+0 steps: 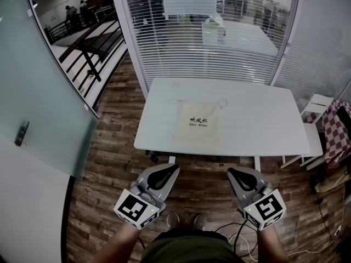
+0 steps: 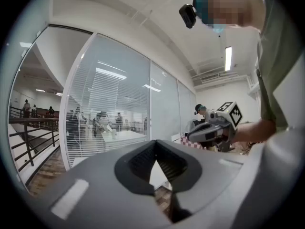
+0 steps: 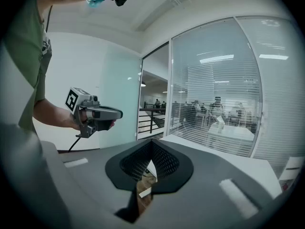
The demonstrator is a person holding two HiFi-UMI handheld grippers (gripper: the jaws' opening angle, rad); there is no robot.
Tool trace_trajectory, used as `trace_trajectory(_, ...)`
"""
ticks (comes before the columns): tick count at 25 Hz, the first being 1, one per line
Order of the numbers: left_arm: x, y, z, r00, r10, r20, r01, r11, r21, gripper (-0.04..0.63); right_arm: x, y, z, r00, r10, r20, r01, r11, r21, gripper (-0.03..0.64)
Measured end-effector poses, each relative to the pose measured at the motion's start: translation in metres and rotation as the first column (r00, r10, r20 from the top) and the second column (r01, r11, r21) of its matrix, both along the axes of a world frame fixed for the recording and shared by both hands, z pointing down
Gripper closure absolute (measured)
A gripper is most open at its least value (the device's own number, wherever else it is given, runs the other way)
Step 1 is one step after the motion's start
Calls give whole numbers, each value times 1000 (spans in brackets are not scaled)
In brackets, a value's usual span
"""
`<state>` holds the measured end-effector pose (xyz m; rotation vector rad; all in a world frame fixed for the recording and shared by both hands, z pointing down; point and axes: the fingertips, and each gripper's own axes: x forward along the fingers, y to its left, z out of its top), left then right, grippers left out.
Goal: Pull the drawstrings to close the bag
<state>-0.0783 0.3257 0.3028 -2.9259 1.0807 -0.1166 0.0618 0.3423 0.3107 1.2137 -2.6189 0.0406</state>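
A cream drawstring bag (image 1: 198, 125) with dark print lies flat on the white table (image 1: 263, 119), its mouth toward the far side. A thin drawstring loop (image 1: 222, 102) trails off its far right corner. Both grippers hang well short of the table, over the wood floor near the person's body. My left gripper (image 1: 173, 168) points at the table's near edge, jaws together and empty; its own view (image 2: 156, 143) shows the same. My right gripper (image 1: 231, 172) mirrors it, also shut and empty (image 3: 152, 142). Each gripper view shows the other gripper held level, the right gripper (image 2: 189, 136) and the left gripper (image 3: 120, 113).
A glass wall with blinds (image 1: 219, 32) stands behind the table, and a frosted glass panel (image 1: 44, 92) is at the left. A red checkered cloth (image 1: 337, 130) and a white stand (image 1: 317, 106) sit at the right. A cable (image 1: 241, 234) lies on the floor by the person's feet.
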Motion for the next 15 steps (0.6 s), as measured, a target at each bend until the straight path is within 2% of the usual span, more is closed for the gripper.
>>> trace_trajectory(11,2,-8,7,1000,-6,-3,6,1000,-12,591,3,-10,6,1000,3,-1,-3,1000,-5,607)
trace_trajectory(15,10,-10,10,1000,-14,5,14,1000,-17,589,15,-13,6,999,16,40,-16,1000,2,607)
